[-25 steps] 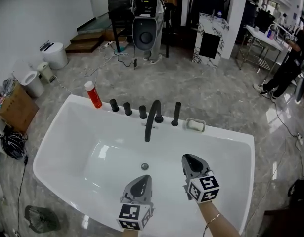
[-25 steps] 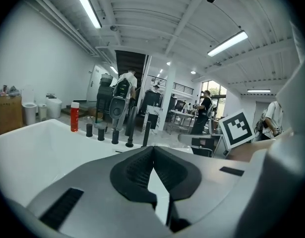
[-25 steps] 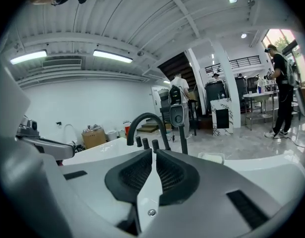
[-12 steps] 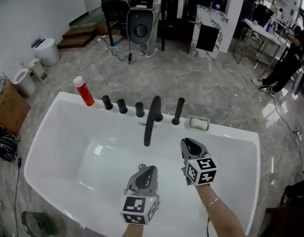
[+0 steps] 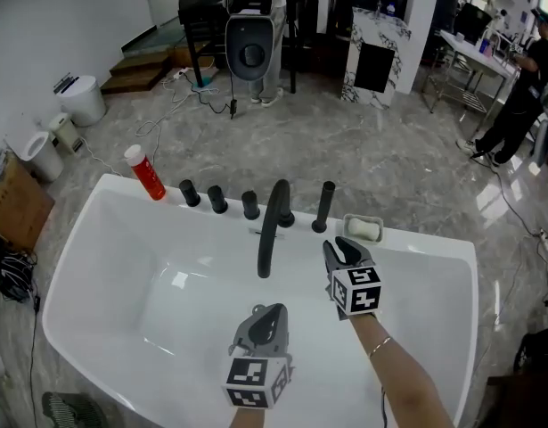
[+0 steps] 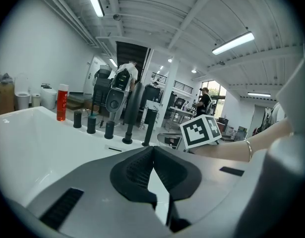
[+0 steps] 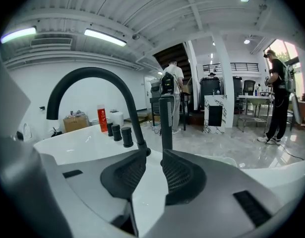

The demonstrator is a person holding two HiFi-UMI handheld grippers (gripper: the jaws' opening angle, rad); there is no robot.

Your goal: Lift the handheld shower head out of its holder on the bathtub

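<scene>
The black handheld shower head stands upright in its holder on the far rim of the white bathtub, right of the curved black faucet. My right gripper hovers just in front of it, a little to its right. In the right gripper view the shower head rises just beyond the gap of the right gripper; its jaws have just been opening, with nothing between them. My left gripper hangs over the tub's middle. In its own view the left gripper has its tips touching and holds nothing.
Three black knobs line the rim left of the faucet, with a red bottle at the far left corner. A soap dish sits right of the shower head. People stand on the marble floor beyond.
Both grippers moved forward over the tub toward the fittings on the far rim. The right one came up close to the shower head and its jaws parted.
</scene>
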